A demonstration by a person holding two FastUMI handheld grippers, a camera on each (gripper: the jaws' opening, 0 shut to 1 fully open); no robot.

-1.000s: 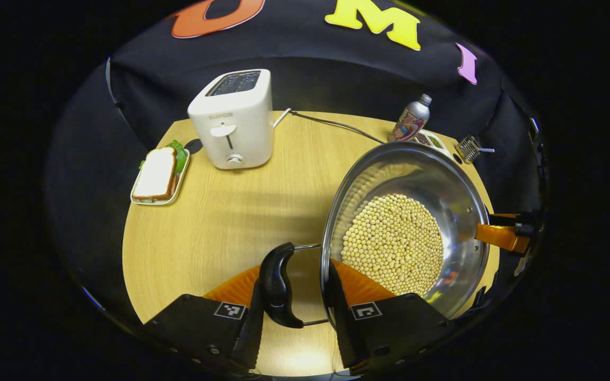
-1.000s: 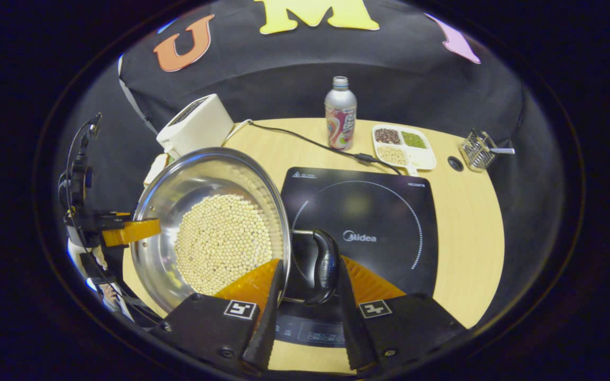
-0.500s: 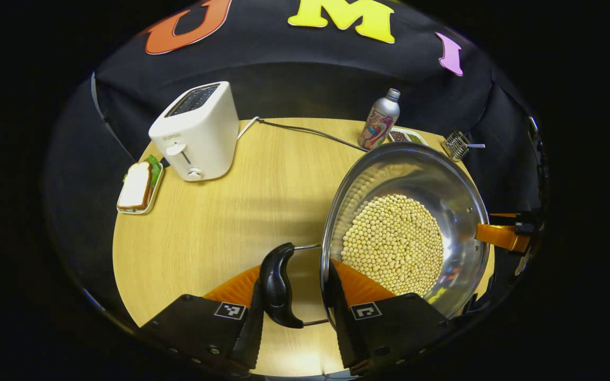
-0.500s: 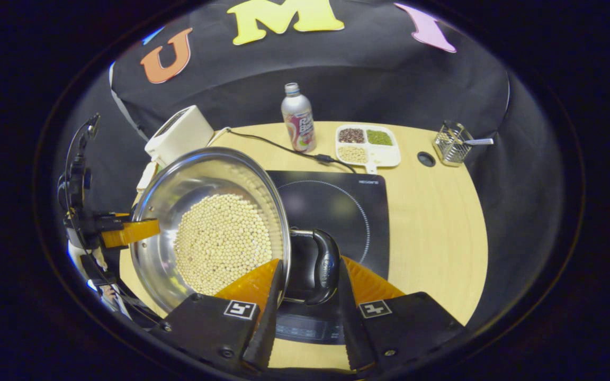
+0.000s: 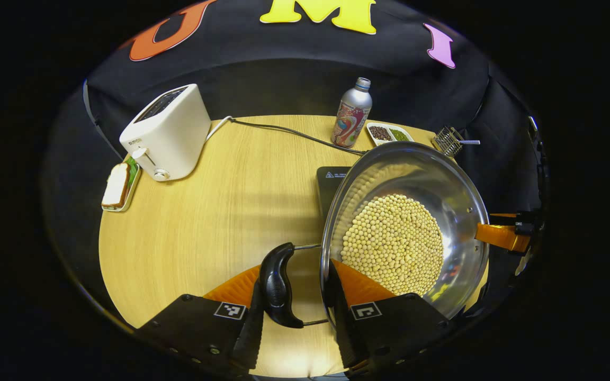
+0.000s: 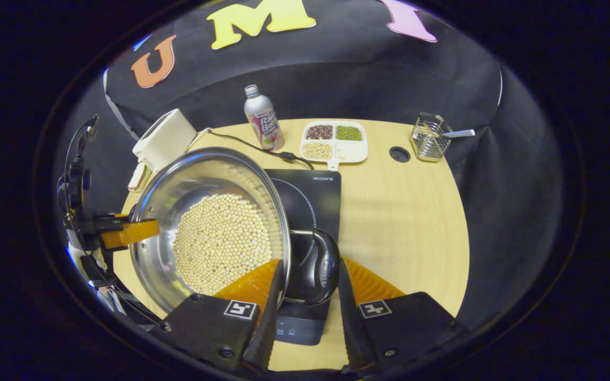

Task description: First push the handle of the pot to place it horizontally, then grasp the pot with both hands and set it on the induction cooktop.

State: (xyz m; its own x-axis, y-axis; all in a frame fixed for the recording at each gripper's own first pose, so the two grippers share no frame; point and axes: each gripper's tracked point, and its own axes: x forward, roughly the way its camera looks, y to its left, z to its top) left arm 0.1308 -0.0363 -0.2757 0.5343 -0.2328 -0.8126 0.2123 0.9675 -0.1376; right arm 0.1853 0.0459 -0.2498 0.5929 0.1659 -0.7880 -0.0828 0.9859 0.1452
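- over the last second the shiny steel pot of pale beans point(image 5: 405, 233) has travelled sideways; the black induction cooktop point(image 6: 313, 196) now sits partly under it.
- left gripper point(image 5: 294, 301) jaws clamp one black loop handle point(image 5: 278, 286), right gripper point(image 6: 305, 296) jaws the other point(image 6: 326, 267).
- pot looks airborne above the wooden worktop point(image 5: 220, 211); probably lowering comes next.

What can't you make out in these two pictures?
- Left gripper view: the pot hides most of the induction cooktop.
- Right gripper view: whether the pot's base touches the cooktop, hidden under the pot.
- Both views: labels on the bottle and toaster, too small.
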